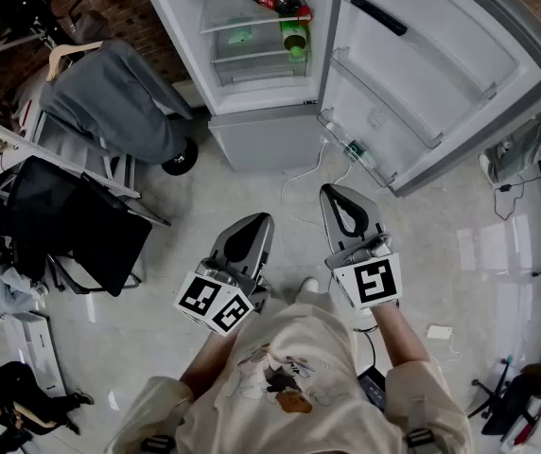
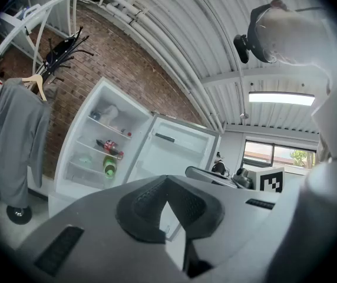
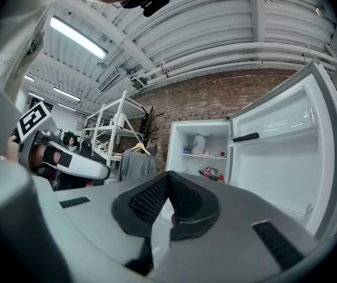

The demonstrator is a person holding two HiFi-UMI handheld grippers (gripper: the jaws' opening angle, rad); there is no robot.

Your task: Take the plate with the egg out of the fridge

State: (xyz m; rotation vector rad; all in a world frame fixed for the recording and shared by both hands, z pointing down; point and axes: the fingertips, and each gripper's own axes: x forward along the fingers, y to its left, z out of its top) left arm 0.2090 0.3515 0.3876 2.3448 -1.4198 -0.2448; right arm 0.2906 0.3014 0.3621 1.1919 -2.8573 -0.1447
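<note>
Hand-held grippers (image 1: 267,219) (image 1: 333,191) closed; fridge (image 1: 261,136) top cropped

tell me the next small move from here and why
Probably step closer and lift the right tongs toward the shelves of the fridge. The door already stands open, but the left tongs and right tongs are shut, empty and held low, short of it. The plate can't be made out yet.

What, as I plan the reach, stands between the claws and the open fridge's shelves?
Nothing visible does. The door is swung wide, and only floor with a white cable lies between the shut left claw, the shut right claw and the fridge.
</note>
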